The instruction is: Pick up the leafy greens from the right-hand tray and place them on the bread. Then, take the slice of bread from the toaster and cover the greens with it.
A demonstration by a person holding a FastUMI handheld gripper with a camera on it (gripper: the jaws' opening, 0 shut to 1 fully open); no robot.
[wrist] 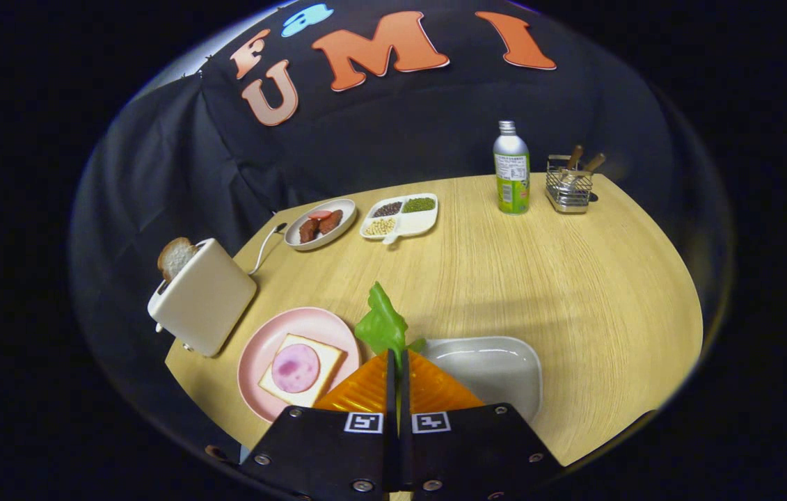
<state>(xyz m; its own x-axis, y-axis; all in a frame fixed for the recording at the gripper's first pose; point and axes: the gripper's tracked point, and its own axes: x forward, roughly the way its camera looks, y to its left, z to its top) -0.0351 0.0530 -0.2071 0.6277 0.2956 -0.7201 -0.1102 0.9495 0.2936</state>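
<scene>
The tabletop (504,278) spreads wide and pale, and every place here is called off the pink plate (261,348) near the tool. Just left of that plate stands the toaster (202,296), a bread slice (175,256) poking from its slot, untouched. Right of the plate lies the grey tray (497,369), bare now that the leaf is out of it. On the plate sits the bread (303,370) with a round of ham (295,367) on top. Well beyond the plate, an oval dish (321,224) carries dark sausage pieces and something red; beside it a divided dish (400,216) holds pale beans, dark beans and green ones, each in its own well. Farther right stand a bottle (511,177) and a wire basket (568,184) with wooden handles in it. The tool (397,362) is closed on the greens (383,323), fingers pinching the stem end, the leaf standing up ahead of them, raised between plate and tray. The risk, as I judge it: the grip is only on a thin edge, so a quick swing toward the plate could let the leaf slip or flop. Release too far right and it hangs off the bread or lands on the tabletop. Press down and the ham may slide.
</scene>
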